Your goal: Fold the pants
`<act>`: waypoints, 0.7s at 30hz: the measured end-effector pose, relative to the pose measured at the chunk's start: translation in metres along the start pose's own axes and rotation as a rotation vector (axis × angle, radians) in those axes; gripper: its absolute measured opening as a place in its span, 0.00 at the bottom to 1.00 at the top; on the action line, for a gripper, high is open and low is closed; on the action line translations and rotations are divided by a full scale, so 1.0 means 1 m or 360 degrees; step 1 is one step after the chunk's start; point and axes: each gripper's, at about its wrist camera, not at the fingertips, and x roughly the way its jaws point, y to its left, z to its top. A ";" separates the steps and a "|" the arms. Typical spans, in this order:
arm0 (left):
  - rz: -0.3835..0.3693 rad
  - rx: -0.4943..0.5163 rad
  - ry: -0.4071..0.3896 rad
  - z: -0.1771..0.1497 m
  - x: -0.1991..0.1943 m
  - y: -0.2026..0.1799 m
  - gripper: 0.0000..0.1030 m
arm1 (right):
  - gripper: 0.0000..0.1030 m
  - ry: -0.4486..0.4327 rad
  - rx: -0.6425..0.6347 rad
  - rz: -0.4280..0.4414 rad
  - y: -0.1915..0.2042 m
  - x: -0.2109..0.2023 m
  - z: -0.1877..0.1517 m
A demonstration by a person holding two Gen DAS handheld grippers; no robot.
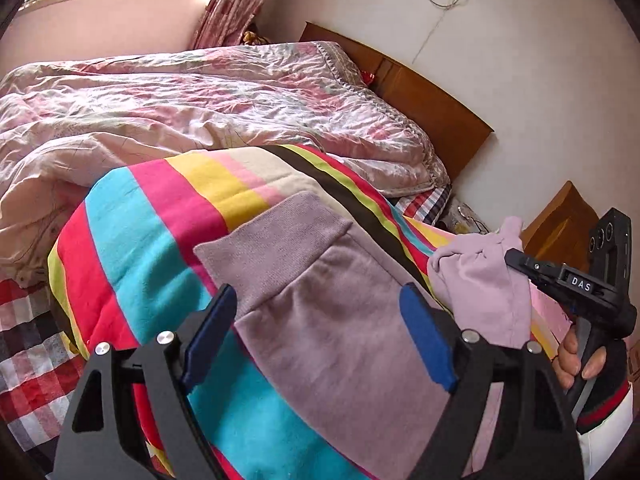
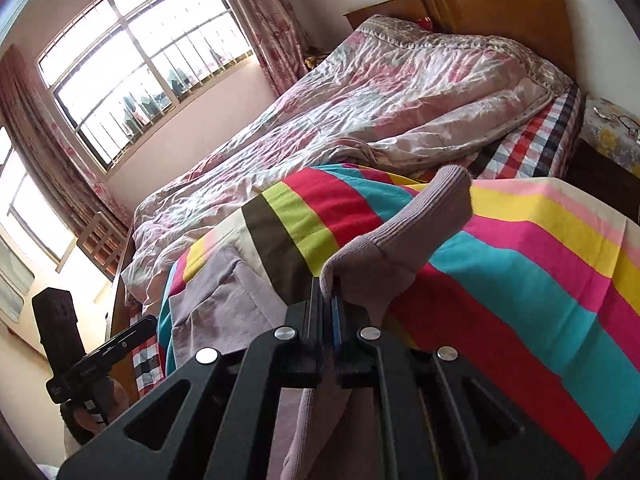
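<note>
Mauve pants [image 1: 320,300] lie on a bright striped blanket [image 1: 160,216] spread over a bed, their long axis running from the near edge of the left wrist view up and away toward the ribbed cuff [image 1: 272,240], which points toward the rumpled pink floral quilt [image 1: 200,100] and the window beyond. That leg lies flat and fairly smooth.

A second part of the garment is lifted off the blanket at the right of the left wrist view, bunched where the right gripper [image 1: 516,260] pinches it; in the right wrist view its two fingers are pressed together on the fabric just below a ribbed cuff [image 2: 424,216], which stands up and tilts away toward the wooden headboard [image 2: 500,12], while the rest of the cloth hangs down past the tool.

The left gripper [image 1: 320,332] hovers low over the flat leg, its blue-padded fingers [image 1: 426,336] spread wide on either side of the cloth, gripping nothing. The person's right hand [image 1: 580,360] wraps the other tool's handle. A checked sheet [image 1: 28,344] shows beneath the blanket.
</note>
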 end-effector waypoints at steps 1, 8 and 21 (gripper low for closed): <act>0.0023 -0.0051 -0.0019 0.000 -0.008 0.013 0.81 | 0.07 0.0042 -0.0079 0.0036 0.027 0.013 0.003; 0.0081 -0.0214 0.0069 -0.021 -0.028 0.065 0.81 | 0.46 0.0378 -0.0288 0.0201 0.118 0.100 -0.027; -0.0321 0.0040 0.0273 0.000 0.032 0.000 0.67 | 0.30 0.0229 -0.0563 -0.0127 0.076 -0.055 -0.161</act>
